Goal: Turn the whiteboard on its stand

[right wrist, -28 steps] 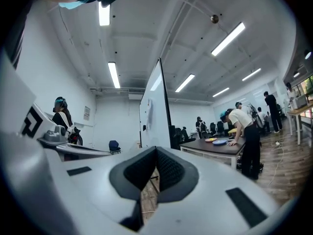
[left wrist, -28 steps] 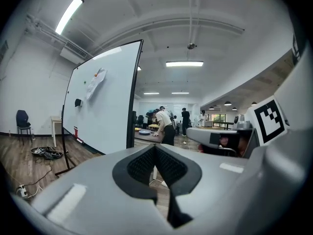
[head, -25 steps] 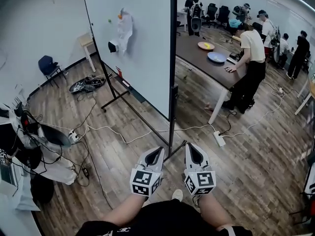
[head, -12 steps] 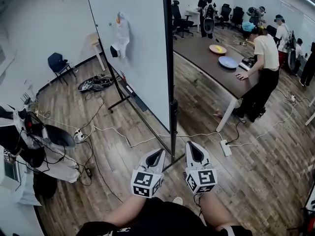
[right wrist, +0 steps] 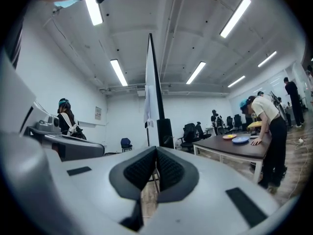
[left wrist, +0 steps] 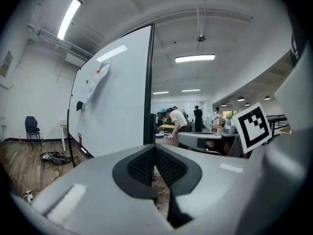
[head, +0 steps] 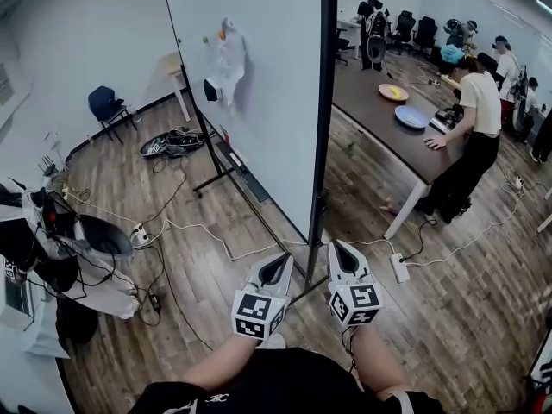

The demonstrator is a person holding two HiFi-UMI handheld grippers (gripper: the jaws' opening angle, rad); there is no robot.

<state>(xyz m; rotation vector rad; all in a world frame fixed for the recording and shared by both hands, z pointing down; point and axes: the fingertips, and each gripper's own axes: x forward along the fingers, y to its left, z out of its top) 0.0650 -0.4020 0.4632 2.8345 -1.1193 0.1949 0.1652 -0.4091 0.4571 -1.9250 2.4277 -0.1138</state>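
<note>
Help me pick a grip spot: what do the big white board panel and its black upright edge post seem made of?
Big white board panel: a smooth, glossy coated sheet. In the left gripper view it mirrors a ceiling light; the core is unclear. Black upright edge post: probably painted metal, being straight, thin and matte.

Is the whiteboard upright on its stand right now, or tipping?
Upright. The whiteboard stands vertical, its dark edge post running straight down, and the far stand leg sits flat on the wood floor.
</note>
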